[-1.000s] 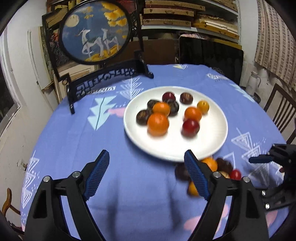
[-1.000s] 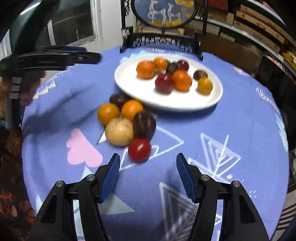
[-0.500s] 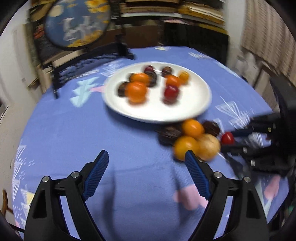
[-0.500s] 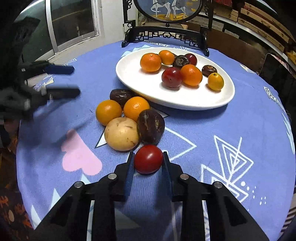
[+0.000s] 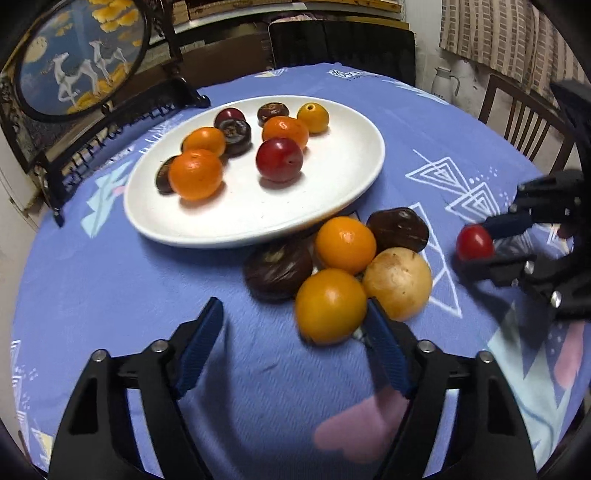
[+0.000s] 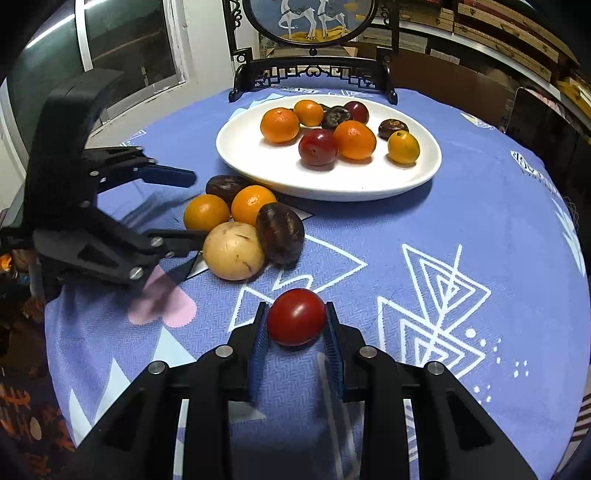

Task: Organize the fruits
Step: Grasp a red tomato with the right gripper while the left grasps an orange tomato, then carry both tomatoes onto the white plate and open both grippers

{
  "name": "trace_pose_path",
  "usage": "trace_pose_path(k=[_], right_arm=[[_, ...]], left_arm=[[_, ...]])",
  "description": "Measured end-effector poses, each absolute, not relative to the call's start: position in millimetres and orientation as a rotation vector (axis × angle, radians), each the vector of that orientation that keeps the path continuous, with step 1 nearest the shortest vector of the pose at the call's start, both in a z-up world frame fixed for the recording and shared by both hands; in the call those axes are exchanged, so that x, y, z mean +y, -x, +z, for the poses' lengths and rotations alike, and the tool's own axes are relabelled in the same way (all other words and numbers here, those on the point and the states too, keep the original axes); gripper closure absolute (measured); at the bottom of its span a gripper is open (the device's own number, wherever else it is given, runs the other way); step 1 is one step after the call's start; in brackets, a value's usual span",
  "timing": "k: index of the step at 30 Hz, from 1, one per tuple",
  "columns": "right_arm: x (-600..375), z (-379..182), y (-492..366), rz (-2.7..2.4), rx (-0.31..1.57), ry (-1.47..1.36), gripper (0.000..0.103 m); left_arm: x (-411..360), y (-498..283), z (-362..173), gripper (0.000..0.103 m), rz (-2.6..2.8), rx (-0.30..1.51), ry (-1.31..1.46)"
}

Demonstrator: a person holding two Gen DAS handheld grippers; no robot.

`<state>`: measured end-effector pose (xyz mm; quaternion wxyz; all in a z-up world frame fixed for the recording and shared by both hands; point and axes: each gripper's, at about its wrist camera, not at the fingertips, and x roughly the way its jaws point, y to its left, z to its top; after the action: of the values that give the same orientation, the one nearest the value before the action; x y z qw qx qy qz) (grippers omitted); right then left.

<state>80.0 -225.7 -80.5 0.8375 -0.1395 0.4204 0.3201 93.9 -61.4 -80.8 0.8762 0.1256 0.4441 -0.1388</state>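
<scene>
Tomato (image 6: pixel 296 316) clamped between fingers of right tool (image 6: pixel 295 325), low over counter (image 6: pixel 461 221), left tool (image 5: pixel 291 350) wide open, its right finger touching nearest orange (image 5: pixel 330 305) beside white plate (image 5: pixel 236 221)

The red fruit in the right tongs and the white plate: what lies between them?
In the right wrist view, only bare blue cloth separates the red fruit from the plate; the loose fruit pile sits leftward.

**A:** What can't you make out here?

**B:** On the plate (image 5: pixel 332 206), a dark fruit (image 5: pixel 163 180) sits mostly hidden behind the front orange (image 5: pixel 195 173). Below the plate's rim, another dark one (image 6: pixel 225 185) is half covered by two oranges in the right view. The round picture (image 6: pixel 314 18) behind the plate is cut off at the top.
</scene>
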Motion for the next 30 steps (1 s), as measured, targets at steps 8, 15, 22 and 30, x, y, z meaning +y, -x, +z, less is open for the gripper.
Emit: trace_pose_path(k=[8, 15, 22, 30], right_arm=[[-228, -80, -80, 0.666, 0.891, 0.275, 0.074], [-231, -74, -69, 0.672, 0.868, 0.251, 0.074], [-231, -75, -54, 0.68, 0.867, 0.254, 0.074], [-232, -83, -51, 0.674, 0.886, 0.239, 0.074]], left_arm=[[-68, -100, -84, 0.042, -0.291, 0.954, -0.242], [-63, -72, -72, 0.067, -0.315, 0.942, -0.208], [-47, -64, -68, 0.067, -0.285, 0.962, -0.156], [-54, -70, -83, 0.042, -0.267, 0.972, -0.17]])
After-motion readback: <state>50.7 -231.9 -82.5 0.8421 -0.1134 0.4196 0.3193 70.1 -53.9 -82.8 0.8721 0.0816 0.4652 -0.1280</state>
